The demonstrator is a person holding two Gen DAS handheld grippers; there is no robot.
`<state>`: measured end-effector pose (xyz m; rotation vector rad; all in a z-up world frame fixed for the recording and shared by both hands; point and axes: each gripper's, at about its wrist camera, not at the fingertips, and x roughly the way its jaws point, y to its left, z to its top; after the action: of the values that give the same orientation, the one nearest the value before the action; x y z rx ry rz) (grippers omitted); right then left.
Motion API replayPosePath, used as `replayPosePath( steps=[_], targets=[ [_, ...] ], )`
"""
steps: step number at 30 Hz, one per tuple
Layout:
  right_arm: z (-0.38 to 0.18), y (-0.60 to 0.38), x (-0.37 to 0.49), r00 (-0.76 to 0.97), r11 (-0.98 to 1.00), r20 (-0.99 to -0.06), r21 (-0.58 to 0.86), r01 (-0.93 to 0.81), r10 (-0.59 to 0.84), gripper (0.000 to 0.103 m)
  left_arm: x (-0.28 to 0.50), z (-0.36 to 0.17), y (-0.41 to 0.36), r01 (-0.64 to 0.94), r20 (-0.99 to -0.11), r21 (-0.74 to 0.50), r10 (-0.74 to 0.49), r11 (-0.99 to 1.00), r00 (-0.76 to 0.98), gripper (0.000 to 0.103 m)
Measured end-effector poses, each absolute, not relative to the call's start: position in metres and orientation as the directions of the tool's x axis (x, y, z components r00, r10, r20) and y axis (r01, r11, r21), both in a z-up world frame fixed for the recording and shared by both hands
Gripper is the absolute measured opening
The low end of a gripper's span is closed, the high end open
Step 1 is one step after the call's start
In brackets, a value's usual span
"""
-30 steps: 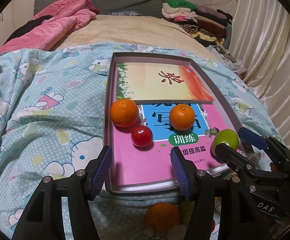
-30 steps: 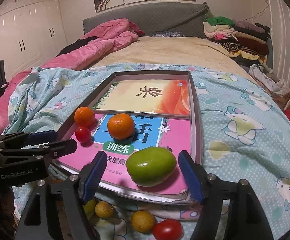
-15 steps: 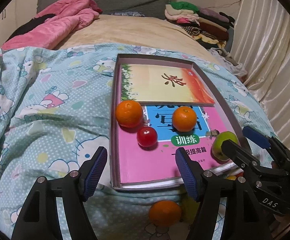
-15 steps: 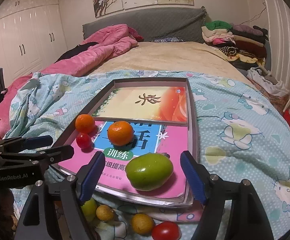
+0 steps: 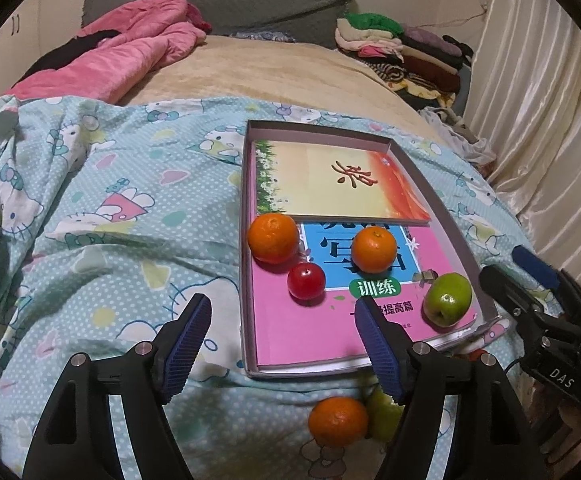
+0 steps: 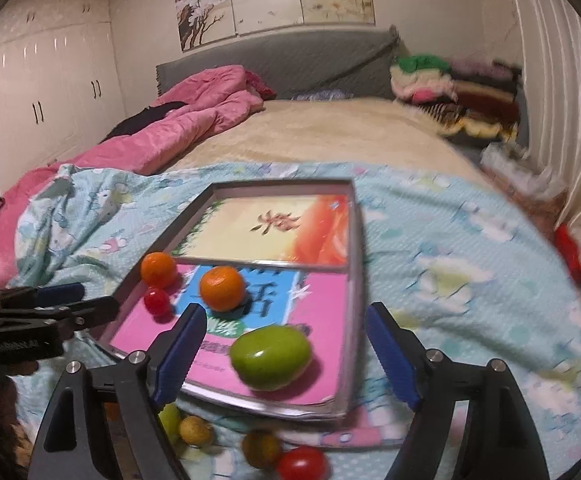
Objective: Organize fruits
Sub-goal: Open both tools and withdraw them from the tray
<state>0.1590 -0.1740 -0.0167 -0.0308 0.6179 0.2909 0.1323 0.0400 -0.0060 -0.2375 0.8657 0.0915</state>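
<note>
4 fruits in tray [image 5: 442,204]; left gripper [image 5: 280,344], right gripper [image 6: 286,356] spread wide, holding nothing.

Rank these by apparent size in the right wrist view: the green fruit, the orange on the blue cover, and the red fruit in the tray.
1. green fruit, though it lies nearest the camera, which inflates it
2. orange on the blue cover
3. red fruit in the tray, clearly smallest

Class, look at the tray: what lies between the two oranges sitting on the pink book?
Only bare book cover between the left orange and the right orange; the red fruit sits nearer, below the gap. The left wrist view shows it.
</note>
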Motion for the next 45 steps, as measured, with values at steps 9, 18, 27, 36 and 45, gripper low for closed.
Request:
replayPosePath(
  steps=[9, 18, 27, 36, 45],
  targets=[
    [-0.007, -0.181, 0.151, 0.801, 0.961, -0.546, 0.029, -0.275, 0.246, 0.087, 0.126, 0.001, 0.045, -0.174, -0.754, -0.201, -0.039, 0.964, 0.656, 0.079],
    [0.000, -0.201, 0.147, 0.812, 0.972, -0.537, 0.071, -0.224, 0.226, 0.088, 0.119, 0.009, 0.045, -0.163, -0.740, -0.199, -0.039, 0.966, 0.671, 0.079],
    [0.000, -0.212, 0.143, 0.810, 0.975, -0.543, 0.110, -0.193, 0.221, 0.088, 0.113, 0.010, 0.042, -0.146, -0.745, -0.198, -0.051, 0.969, 0.666, 0.079],
    [0.002, -0.209, 0.132, 0.811, 0.975, -0.541, 0.104, -0.198, 0.222, 0.088, 0.107, 0.010, 0.039, -0.136, -0.755, -0.191, -0.057, 0.972, 0.653, 0.079],
    [0.006, -0.199, 0.124, 0.812, 0.967, -0.526, 0.108, -0.229, 0.251, 0.088, 0.102, 0.013, 0.042, -0.137, -0.748, -0.192, -0.054, 0.972, 0.662, 0.079]
  ],
)
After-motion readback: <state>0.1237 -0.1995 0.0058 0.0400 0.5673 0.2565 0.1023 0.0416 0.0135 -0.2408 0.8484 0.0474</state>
